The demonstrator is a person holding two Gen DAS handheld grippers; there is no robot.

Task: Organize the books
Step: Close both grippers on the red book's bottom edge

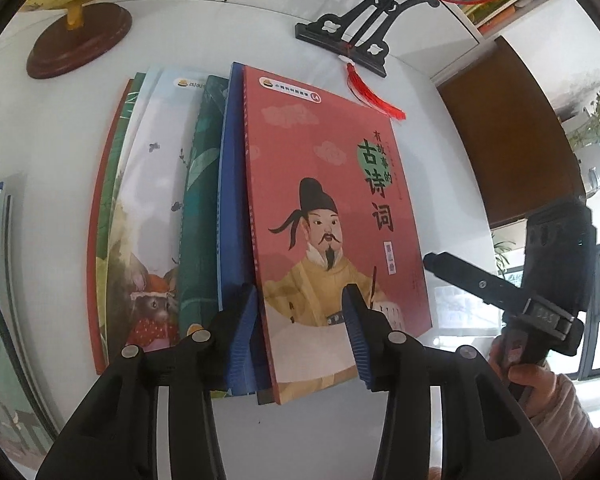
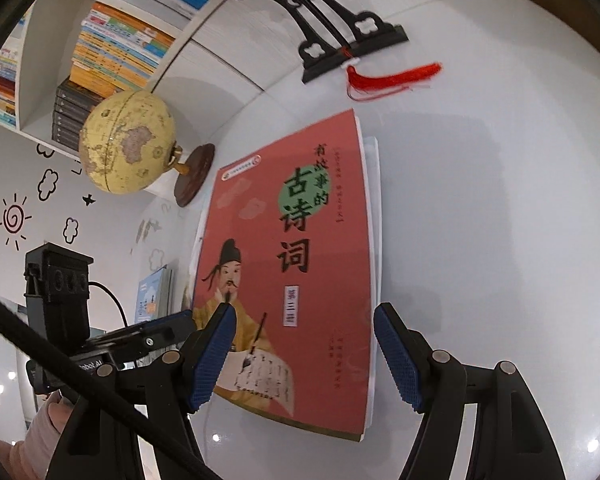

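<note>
A pink-red book [image 1: 332,208] with a robed poet on its cover tops a fanned pile on the white table [image 1: 452,184]. Under it lie a blue book [image 1: 232,200], a teal one [image 1: 200,220] and a pale one with a mouse picture [image 1: 152,220]. My left gripper [image 1: 300,336] is open at the pile's near end. Its left pad stands beside the red book's spine edge and its right pad over the cover, neither pressing. My right gripper [image 2: 304,356] hangs wide open over the red book's [image 2: 292,272] near end with nothing held; it shows as a black finger [image 1: 460,276] right of the pile.
A yellow globe [image 2: 128,140] on a dark wooden base [image 1: 76,40] stands behind the pile to the left. A black fan stand [image 1: 352,32] with a red tassel [image 1: 374,96] sits behind it. Another book [image 1: 0,300] lies at far left. Shelves of books [image 2: 100,60] line the wall.
</note>
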